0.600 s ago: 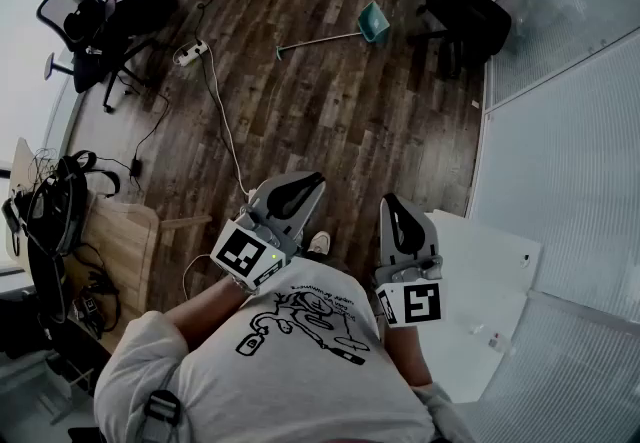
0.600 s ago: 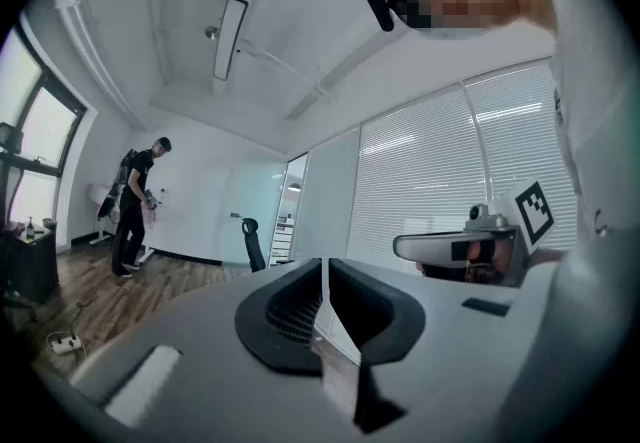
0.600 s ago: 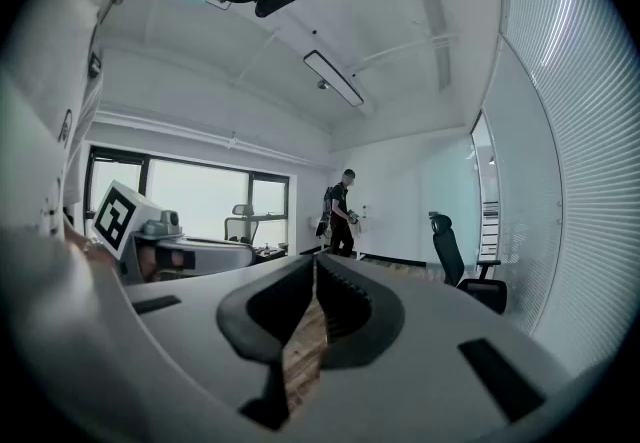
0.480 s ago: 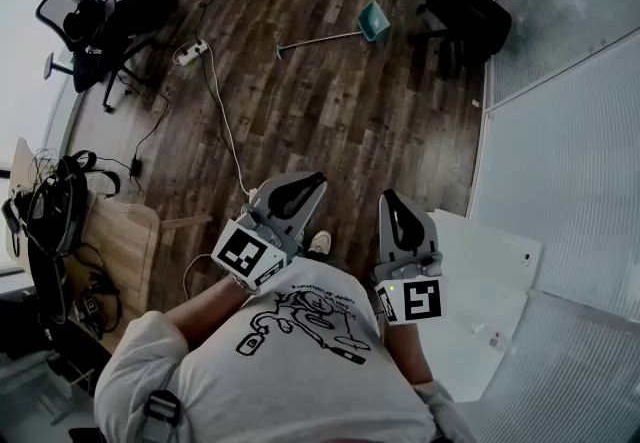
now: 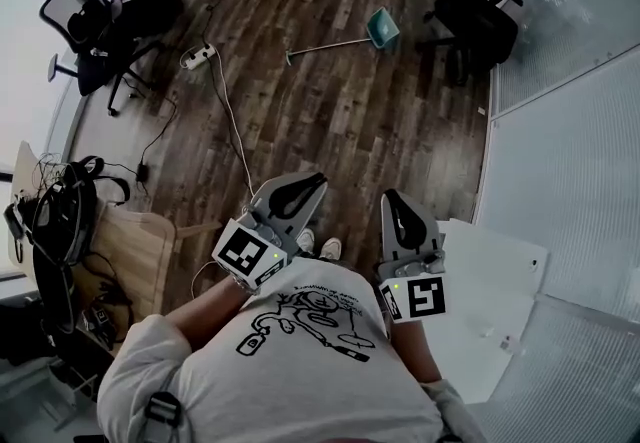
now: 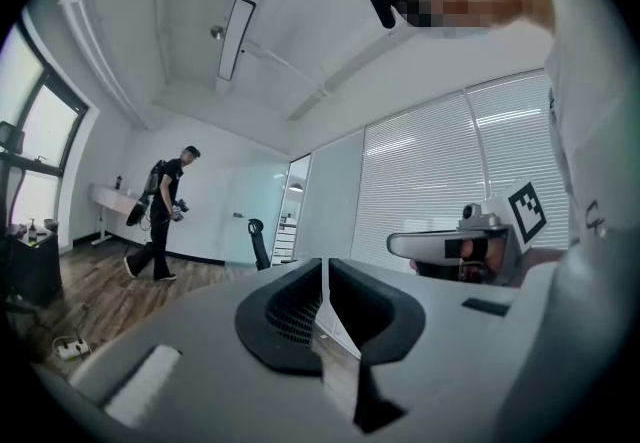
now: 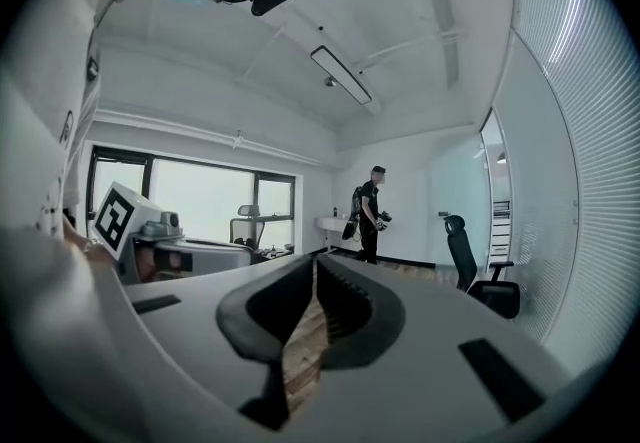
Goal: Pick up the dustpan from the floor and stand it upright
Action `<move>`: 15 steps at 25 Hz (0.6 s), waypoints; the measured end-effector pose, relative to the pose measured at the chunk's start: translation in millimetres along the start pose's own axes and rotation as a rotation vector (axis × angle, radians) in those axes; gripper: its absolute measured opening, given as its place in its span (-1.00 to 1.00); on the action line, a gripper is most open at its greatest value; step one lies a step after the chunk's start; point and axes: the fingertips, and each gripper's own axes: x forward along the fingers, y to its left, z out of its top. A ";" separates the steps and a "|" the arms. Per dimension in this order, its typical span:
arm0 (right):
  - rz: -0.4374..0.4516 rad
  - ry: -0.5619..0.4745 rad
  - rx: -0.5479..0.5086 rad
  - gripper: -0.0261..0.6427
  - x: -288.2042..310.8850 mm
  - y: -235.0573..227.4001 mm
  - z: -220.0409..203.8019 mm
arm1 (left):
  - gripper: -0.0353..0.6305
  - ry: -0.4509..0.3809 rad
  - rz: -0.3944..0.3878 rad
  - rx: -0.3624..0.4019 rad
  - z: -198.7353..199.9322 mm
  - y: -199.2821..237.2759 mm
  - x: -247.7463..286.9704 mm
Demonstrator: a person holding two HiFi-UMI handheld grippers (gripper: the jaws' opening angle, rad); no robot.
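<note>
A teal dustpan [image 5: 382,27] lies flat on the dark wooden floor [image 5: 350,121], its long handle [image 5: 328,46] stretching out to the left. It is well apart from the person, who wears a white printed T-shirt [image 5: 300,351]. The person holds the left gripper [image 5: 312,181] and the right gripper [image 5: 390,201] close to the chest, both with jaws together. A white power strip [image 5: 196,55] trails a cable [image 5: 235,131] across the boards. A black office chair [image 5: 482,23] stands just right of the dustpan.
</note>
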 end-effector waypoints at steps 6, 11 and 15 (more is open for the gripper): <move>-0.002 0.004 0.005 -0.89 18.2 25.3 -3.5 | -0.83 0.007 0.012 -0.002 -4.4 27.7 -23.2; 0.011 0.022 0.013 -0.89 30.7 33.5 -12.1 | -0.83 0.022 0.007 -0.017 -11.8 37.0 -27.1; 0.018 0.030 0.022 -0.89 44.5 27.9 -17.8 | -0.83 0.017 0.016 -0.029 -14.5 48.3 -18.6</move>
